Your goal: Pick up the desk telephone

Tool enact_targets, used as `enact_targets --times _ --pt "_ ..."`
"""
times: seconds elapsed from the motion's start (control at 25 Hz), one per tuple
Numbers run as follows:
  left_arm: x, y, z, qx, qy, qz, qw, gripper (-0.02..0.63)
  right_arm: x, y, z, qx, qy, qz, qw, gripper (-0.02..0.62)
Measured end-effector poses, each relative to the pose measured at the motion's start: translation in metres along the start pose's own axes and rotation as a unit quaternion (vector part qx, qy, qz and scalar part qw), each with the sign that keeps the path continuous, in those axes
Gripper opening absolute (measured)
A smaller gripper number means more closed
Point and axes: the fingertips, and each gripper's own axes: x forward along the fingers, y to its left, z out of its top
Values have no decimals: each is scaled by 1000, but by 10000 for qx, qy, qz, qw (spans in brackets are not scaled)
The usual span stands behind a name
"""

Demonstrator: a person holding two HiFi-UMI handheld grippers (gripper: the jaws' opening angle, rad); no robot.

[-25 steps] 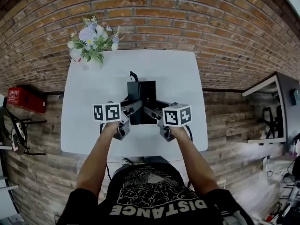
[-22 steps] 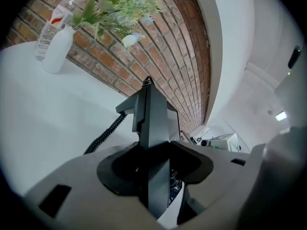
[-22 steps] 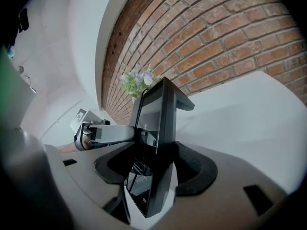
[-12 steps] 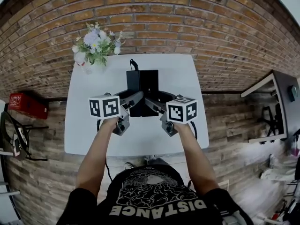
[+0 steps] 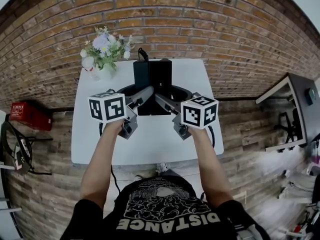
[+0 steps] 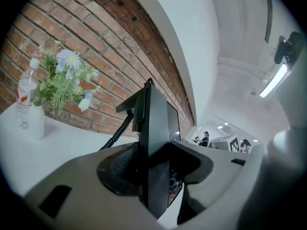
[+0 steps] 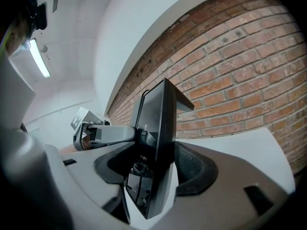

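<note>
Telephone (image 5: 152,81) gripped at left side by left tongs (image 5: 145,94), right side by right tongs (image 5: 162,100); centred between both, long axis toward brick wall (image 5: 210,24)

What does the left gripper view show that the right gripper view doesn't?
Only the left gripper view: a flower bouquet, a clear bottle and the coiled cord. Only the right gripper view: the left gripper seen from outside, gripping the desk telephone. Both: that black telephone clamped in each gripper's jaws, brick wall, white table.
</note>
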Motion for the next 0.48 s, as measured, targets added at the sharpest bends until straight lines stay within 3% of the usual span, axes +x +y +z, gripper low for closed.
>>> enact_targets --times 0.48 --pt "-25 -45 48 674 -500 -139 9964 206 -21 36 54 -632 -567 15 9964 252"
